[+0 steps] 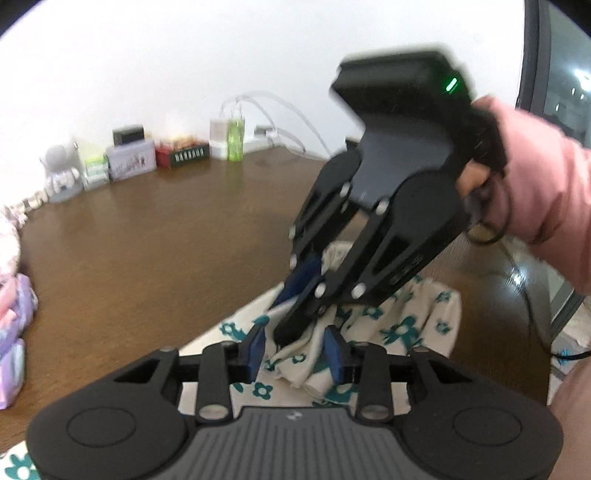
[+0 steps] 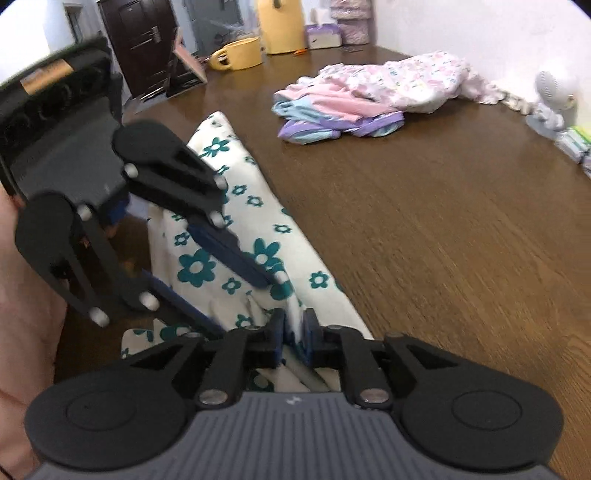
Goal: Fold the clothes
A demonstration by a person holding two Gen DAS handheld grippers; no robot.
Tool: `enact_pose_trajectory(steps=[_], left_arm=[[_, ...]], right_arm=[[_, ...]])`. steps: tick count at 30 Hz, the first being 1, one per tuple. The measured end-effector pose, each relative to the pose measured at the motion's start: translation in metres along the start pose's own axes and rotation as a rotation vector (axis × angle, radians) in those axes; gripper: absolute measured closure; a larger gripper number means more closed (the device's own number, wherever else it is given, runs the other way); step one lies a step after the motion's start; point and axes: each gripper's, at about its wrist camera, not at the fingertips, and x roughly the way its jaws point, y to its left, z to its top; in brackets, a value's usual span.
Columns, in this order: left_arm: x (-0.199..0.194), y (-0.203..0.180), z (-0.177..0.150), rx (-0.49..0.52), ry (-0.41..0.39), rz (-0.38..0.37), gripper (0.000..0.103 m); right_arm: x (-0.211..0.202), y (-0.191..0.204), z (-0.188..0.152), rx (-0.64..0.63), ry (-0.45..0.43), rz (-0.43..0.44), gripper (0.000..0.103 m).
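Observation:
A cream garment with teal flowers (image 1: pixel 402 328) (image 2: pixel 258 206) lies bunched on the brown wooden table (image 1: pixel 147 240) (image 2: pixel 443 221). My left gripper (image 1: pixel 295 352) is open, and a raised fold of the cloth sits between its blue pads (image 1: pixel 255 350). From the upper right, my right gripper (image 1: pixel 291 328) reaches down, held by a hand in a pink sleeve (image 1: pixel 535 184), its tips pinched on that same fold. In the right wrist view the right gripper (image 2: pixel 295 332) is shut on the garment's edge. The left gripper (image 2: pixel 245 304) stands beside it with fingers spread.
A loose pile of pink, purple and blue clothes (image 2: pixel 340 107) (image 1: pixel 11 295) lies across the table. Small boxes (image 1: pixel 129 158), a white figurine (image 1: pixel 61 170) and cables (image 1: pixel 280 122) line the wall. A yellow mug (image 2: pixel 240 53) and a tissue box (image 2: pixel 323 35) stand at the far end.

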Motion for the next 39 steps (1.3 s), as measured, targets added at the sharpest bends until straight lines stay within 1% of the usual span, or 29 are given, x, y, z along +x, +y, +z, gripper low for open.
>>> enact_pose_trajectory(steps=[1, 3, 5, 7, 11, 13, 16, 18, 21, 22, 24, 26, 28, 32, 39], left_arm=[[0.004, 0.002, 0.0, -0.001, 0.004, 0.002, 0.071], [0.004, 0.006, 0.001, -0.008, 0.0, 0.0, 0.071], [0.004, 0.008, 0.001, -0.016, -0.003, -0.001, 0.071], [0.003, 0.009, 0.001, -0.012, -0.007, 0.001, 0.071], [0.008, 0.01, 0.005, -0.003, -0.006, 0.006, 0.071], [0.009, 0.011, 0.006, 0.001, -0.003, 0.01, 0.07], [0.007, 0.01, 0.008, 0.006, -0.006, 0.018, 0.07], [0.005, 0.009, 0.01, 0.008, -0.012, 0.027, 0.071], [0.002, 0.011, 0.014, -0.002, -0.027, 0.045, 0.072], [0.0, 0.011, 0.015, -0.006, -0.034, 0.049, 0.074], [-0.008, 0.007, 0.016, -0.004, -0.055, 0.031, 0.074], [-0.016, 0.002, 0.016, 0.01, -0.071, 0.006, 0.074], [-0.022, -0.008, 0.015, 0.047, -0.074, -0.02, 0.074], [-0.021, -0.014, 0.008, 0.063, -0.051, -0.03, 0.074], [-0.016, -0.02, -0.004, 0.086, -0.008, -0.029, 0.073]], right_arm=[[-0.007, -0.003, -0.002, 0.026, -0.028, -0.021, 0.062], [-0.033, -0.013, -0.014, 0.123, -0.133, -0.032, 0.062], [-0.057, -0.018, -0.029, 0.208, -0.224, -0.071, 0.062], [-0.078, -0.008, -0.049, 0.263, -0.295, -0.128, 0.062], [-0.097, 0.037, -0.084, 0.271, -0.357, -0.215, 0.062], [-0.1, 0.063, -0.098, 0.245, -0.368, -0.258, 0.062], [-0.09, 0.098, -0.109, 0.178, -0.366, -0.373, 0.062], [-0.077, 0.107, -0.112, 0.154, -0.355, -0.44, 0.065], [-0.054, 0.109, -0.112, 0.156, -0.323, -0.516, 0.069], [-0.05, 0.11, -0.11, 0.158, -0.329, -0.535, 0.069], [-0.042, 0.113, -0.107, 0.161, -0.345, -0.57, 0.069], [-0.037, 0.116, -0.105, 0.168, -0.346, -0.589, 0.069], [-0.031, 0.12, -0.105, 0.173, -0.338, -0.608, 0.069], [-0.025, 0.124, -0.104, 0.199, -0.333, -0.635, 0.069], [-0.035, 0.116, -0.111, 0.279, -0.4, -0.579, 0.067]])
